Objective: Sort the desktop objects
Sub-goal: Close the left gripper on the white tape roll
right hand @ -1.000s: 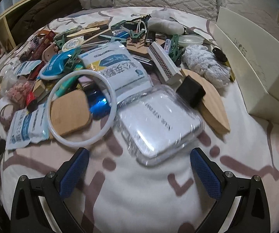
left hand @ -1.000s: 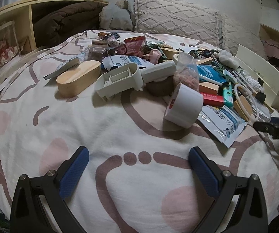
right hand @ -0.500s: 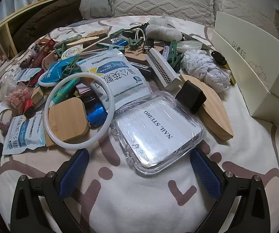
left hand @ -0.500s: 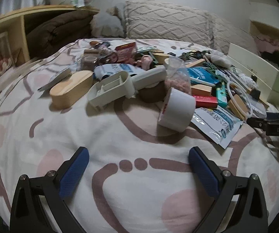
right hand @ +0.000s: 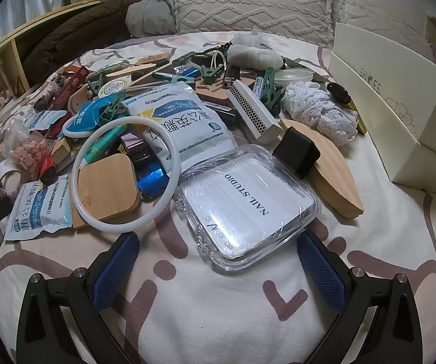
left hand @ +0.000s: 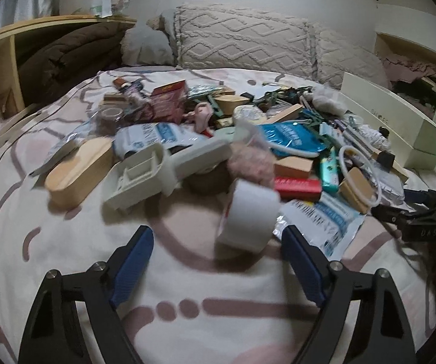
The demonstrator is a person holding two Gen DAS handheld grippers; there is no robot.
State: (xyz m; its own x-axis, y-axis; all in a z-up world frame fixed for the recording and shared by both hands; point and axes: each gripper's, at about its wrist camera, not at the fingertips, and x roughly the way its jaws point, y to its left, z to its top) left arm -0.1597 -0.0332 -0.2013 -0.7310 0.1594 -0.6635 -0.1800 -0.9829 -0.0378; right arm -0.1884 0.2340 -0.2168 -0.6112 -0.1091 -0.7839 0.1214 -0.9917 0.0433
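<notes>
Tape roll, one; grippers, two

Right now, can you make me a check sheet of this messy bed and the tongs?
Surface: white bedspread with pink-brown loops, rumpled.
Job's things: white tape roll just ahead of the left tongs; clear plastic nail case ahead of the right tongs; white plastic ring lying over a square bamboo lid.
Clutter: packets, green clips, wooden pieces, heaped and overlapping.
Grippers: left tongs closing, nothing between them; right tongs open, empty.
Cables: nothing seen.
Surroundings: knitted beige pillow, cream shoe box at the right.
</notes>
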